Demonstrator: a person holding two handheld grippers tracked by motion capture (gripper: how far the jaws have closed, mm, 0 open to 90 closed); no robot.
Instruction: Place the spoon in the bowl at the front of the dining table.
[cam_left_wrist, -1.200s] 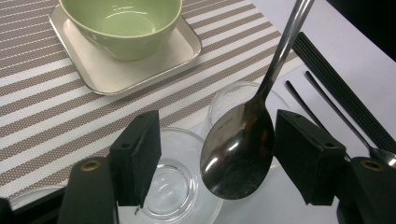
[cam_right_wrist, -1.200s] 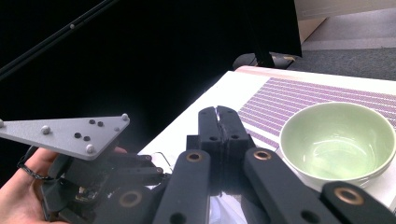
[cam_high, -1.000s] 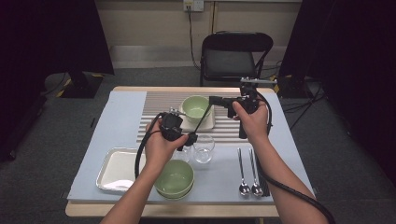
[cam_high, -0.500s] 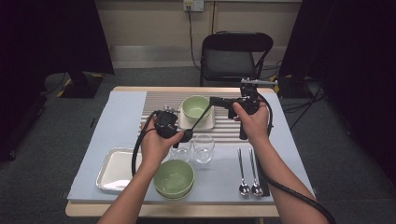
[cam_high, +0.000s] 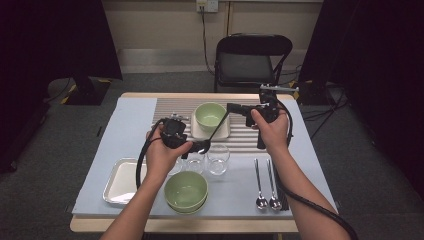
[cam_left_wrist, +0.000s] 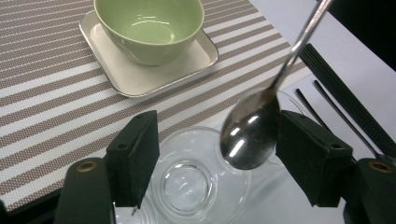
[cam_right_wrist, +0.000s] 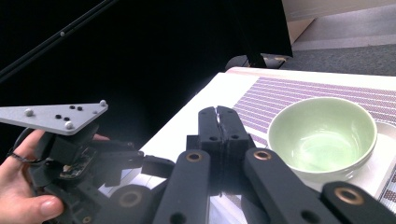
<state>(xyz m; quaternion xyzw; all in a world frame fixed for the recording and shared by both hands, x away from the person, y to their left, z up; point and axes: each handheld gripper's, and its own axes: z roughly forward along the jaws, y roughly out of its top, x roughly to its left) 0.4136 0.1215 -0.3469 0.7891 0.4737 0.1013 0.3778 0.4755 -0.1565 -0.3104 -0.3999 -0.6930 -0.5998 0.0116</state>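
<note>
From above, I see my right gripper (cam_high: 235, 107) pinching a spoon's (cam_high: 216, 129) handle; the spoon slants toward 7 o'clock, to my left gripper (cam_high: 199, 148).

In the left gripper view, the jaws have just been opening, wide apart, with the spoon bowl between them, over a glass (cam_left_wrist: 187, 184).

In the right gripper view, the jaws are squeezed together; a green bowl (cam_right_wrist: 322, 136) sits at 3 o'clock.

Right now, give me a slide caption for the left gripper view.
Open left gripper flanks a shiny metal spoon above clear glass cups, a pale green bowl on its square tray behind.
</note>
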